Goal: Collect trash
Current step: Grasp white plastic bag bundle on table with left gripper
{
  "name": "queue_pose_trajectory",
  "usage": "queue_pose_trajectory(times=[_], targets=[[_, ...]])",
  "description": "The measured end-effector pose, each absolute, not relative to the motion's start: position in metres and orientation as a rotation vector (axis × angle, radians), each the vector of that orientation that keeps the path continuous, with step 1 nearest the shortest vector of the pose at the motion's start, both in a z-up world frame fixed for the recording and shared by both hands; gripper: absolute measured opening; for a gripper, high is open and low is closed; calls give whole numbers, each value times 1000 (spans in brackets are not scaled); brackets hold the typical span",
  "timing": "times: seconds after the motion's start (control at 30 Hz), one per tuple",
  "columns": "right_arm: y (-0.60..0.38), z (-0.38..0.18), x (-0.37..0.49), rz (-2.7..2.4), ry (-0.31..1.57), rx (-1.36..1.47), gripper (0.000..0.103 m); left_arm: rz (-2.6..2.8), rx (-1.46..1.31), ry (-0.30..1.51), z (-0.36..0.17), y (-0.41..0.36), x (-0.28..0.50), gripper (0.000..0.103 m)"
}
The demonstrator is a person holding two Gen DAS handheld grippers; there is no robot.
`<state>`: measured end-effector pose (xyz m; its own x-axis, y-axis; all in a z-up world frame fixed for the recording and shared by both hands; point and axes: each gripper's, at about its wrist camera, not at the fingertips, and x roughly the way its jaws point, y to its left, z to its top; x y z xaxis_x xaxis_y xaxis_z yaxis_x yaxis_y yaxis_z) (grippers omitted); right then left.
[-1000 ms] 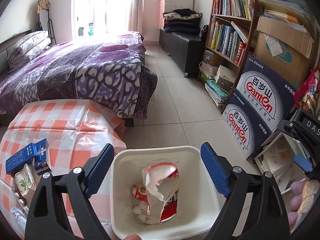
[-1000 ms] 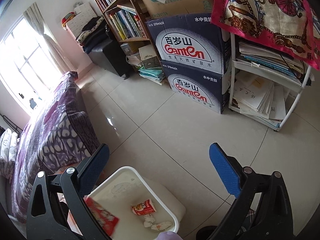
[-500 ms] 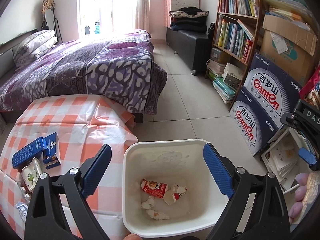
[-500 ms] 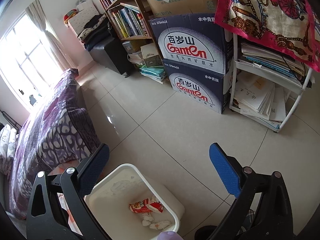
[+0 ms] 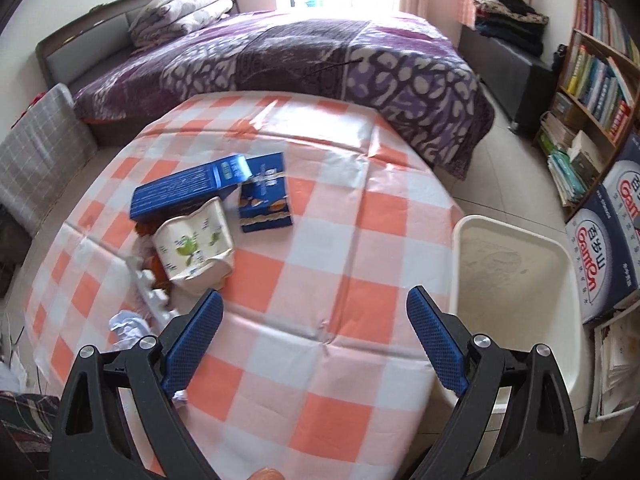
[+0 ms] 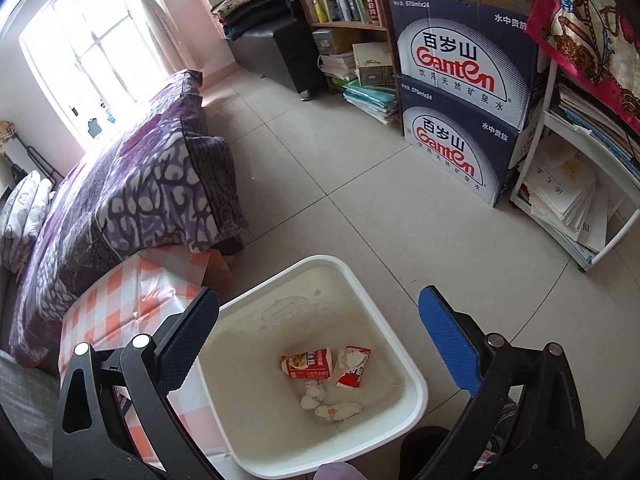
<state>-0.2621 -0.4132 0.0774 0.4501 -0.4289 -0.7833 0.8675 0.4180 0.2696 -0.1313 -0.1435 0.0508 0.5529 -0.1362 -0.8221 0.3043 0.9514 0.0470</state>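
Two empty grippers, left (image 5: 314, 322) and right (image 6: 318, 330), have jaws wide open. Some trash (image 6: 307, 363) lies in the bin (image 6: 416, 384). Next, grab the paper cup (image 5: 192, 246) on the tabletop (image 5: 320, 264).

— What colours are on the table?
— The tablecloth (image 5: 320, 248) is checked orange and white. On it lie two boxes (image 5: 224, 188) in deep blue with pale print, and a cream carton (image 5: 194, 246) with small green figures.
— And the bin?
— The bin (image 6: 400, 344) is white, cream inside; the wrappers (image 6: 324, 364) in it are red and white, beside white crumpled paper (image 6: 328, 404).
— The rest?
— The bedspread (image 5: 320, 52) is purple with a white blotched pattern, the water cartons (image 6: 460, 92) navy with red lettering, the scarf (image 6: 588, 36) pink with gold chains — and the gripper pads (image 6: 448, 340) are blue on black.
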Motion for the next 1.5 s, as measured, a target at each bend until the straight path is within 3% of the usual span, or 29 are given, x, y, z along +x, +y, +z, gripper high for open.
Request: queue_pose_trajectory(times=[0.3,0.6,0.8,0.87,0.9,1.03,1.5], targets=[[-362,71,-210,-785,775,644,96,-66,113,1038,35,-43,-107,90],[-296,57,-161,-655,876,472,96,-87,14,1189,8,3,-90,89],[-257,41,-134,-555,964,395,96,-145,-81,1331,-14,28,-84,70],[-246,36,-126,-522,985,379,96,-168,-108,1349,-15,35,-83,49],[-239,34,-122,-500,994,374,96,-175,-113,1355,-14,38,-83,47],[-218,25,-107,-385,1027,392,96,-186,-151,1314,-1,56,-80,43],[-110,2,-76,90,1136,274,96,-77,-164,1049,88,129,-31,43]])
